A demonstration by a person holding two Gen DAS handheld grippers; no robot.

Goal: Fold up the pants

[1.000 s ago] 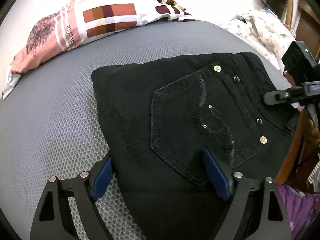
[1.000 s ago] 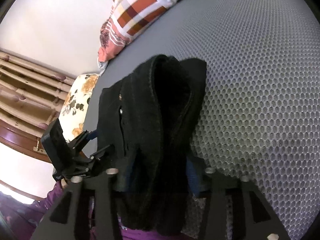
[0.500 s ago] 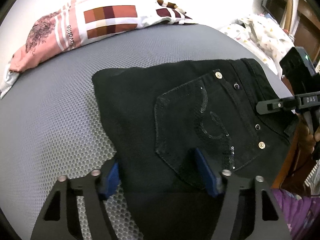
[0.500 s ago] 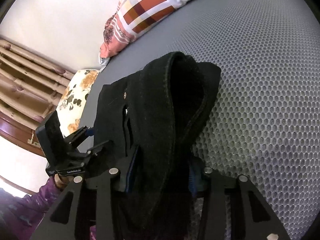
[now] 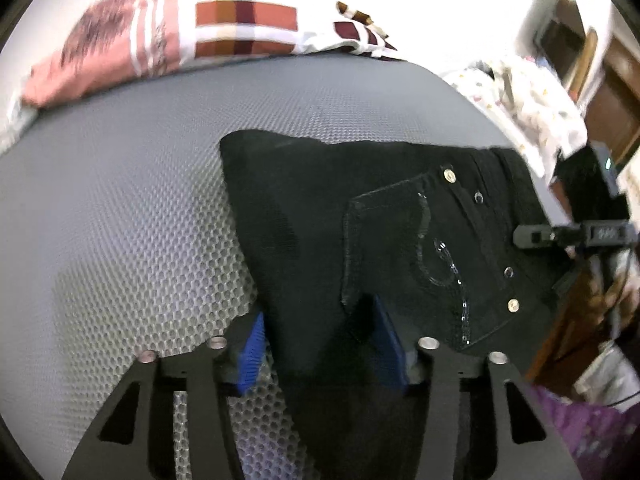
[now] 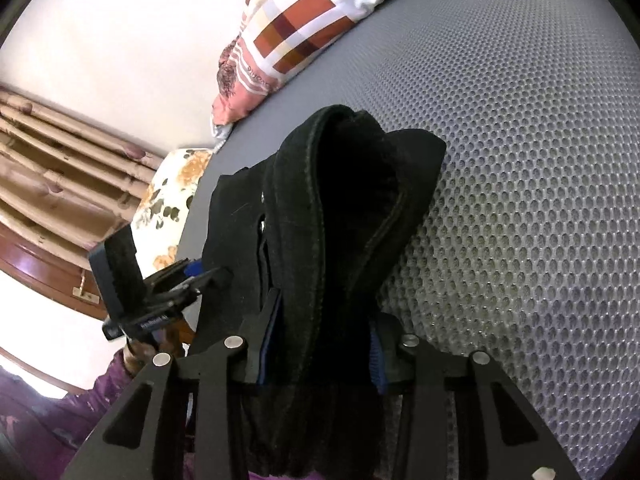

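Observation:
Black pants lie folded on a grey mesh bed surface, back pocket with sequins facing up. My left gripper is shut on the near edge of the pants, blue pads pressed into the cloth. My right gripper is shut on the thick waistband end of the pants, which bulges up between its fingers. The right gripper also shows at the right of the left wrist view. The left gripper shows at the left of the right wrist view.
A patchwork pillow lies at the far edge of the bed. A floral cloth and wooden furniture are at the right. In the right wrist view, curtains and a flowered cushion are at the left.
My left gripper's jaws have closed in on the near edge of the pants. Both views have shifted closer, and the right gripper keeps its hold on the waistband.

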